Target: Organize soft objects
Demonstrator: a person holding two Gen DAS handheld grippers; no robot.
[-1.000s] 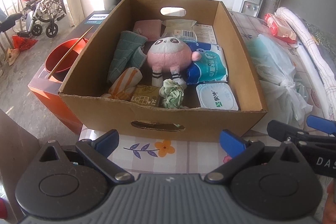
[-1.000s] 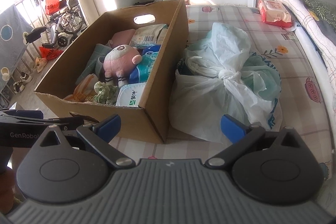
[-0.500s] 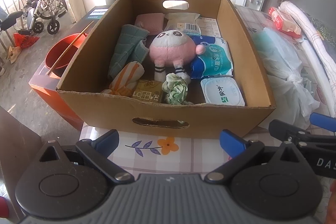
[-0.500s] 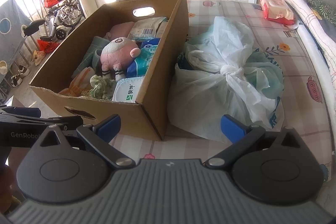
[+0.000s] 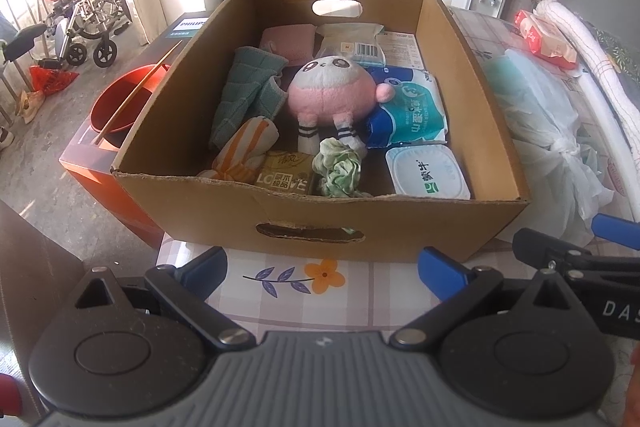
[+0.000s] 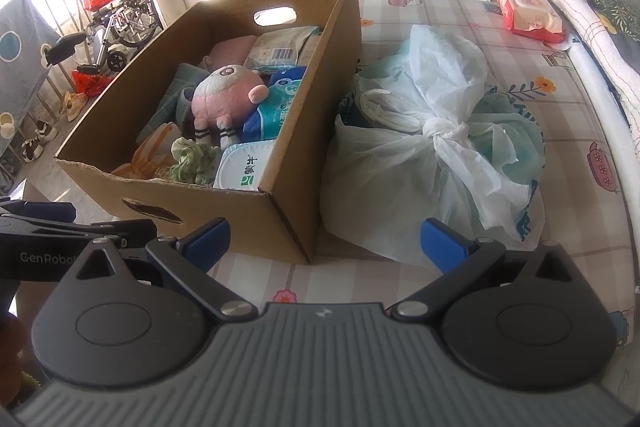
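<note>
A: What takes up the most room?
B: The bed (image 6: pixel 460 279), in its checked flowered sheet. On it stands the open cardboard box (image 5: pixel 316 215), its left side at the bed's edge, above an orange crate (image 5: pixel 104 183) on the floor.
A: And beside the box?
B: A knotted white plastic bag (image 6: pixel 432 147) lies against the box's right wall. Bare sheet runs between the bag and the rolled quilt (image 6: pixel 580 27) along the bed's far side.
A: What sits inside the box?
B: A pink plush toy (image 5: pixel 334 95) lies in the middle. A green towel (image 5: pixel 244 91) is on its left, a blue tissue pack (image 5: pixel 412 111) on its right. Near the front wall lie a striped orange cloth (image 5: pixel 248 147), a crumpled green cloth (image 5: pixel 338 167) and a white wipes tub (image 5: pixel 426 171).
A: Where are the tongs?
B: The left tongs (image 5: pixel 322 267) hover over a strip of sheet before the box's front wall, spread wide and empty. The right tongs (image 6: pixel 324 241) hang before the box's near right corner, also wide and empty.
</note>
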